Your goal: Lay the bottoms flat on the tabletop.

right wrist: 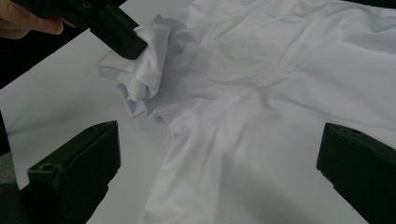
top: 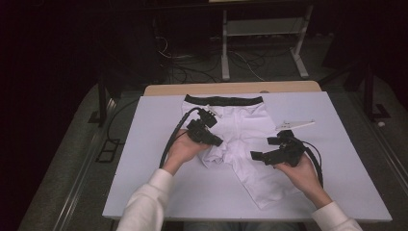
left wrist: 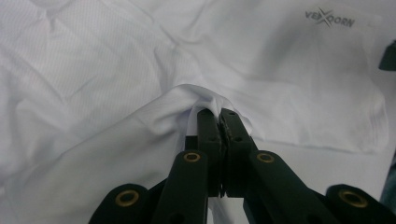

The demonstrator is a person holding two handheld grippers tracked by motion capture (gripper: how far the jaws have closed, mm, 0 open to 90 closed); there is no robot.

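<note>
left gripper (left wrist: 219, 116) pinches a fold of the white shorts (left wrist: 116, 70) at frame centre, logo upper right; right gripper (right wrist: 217, 158) gapes wide above the shorts.

Dim room, dark surroundings; the pale counter (top: 144, 144) catches the light. Soft shadows fall on creased white fabric (right wrist: 280, 93). Near claw parts blur in both gripper views.

Shorts (top: 240, 144) lie flat at table (top: 144, 159) ctr, waistband at far edge. Left gripper (top: 214, 139) over shorts' left leg, jaws pinching a fabric fold. Right gripper (top: 260, 156) just right of shorts' right leg. Small tag (top: 296, 124) on table behind right gripper.
</note>
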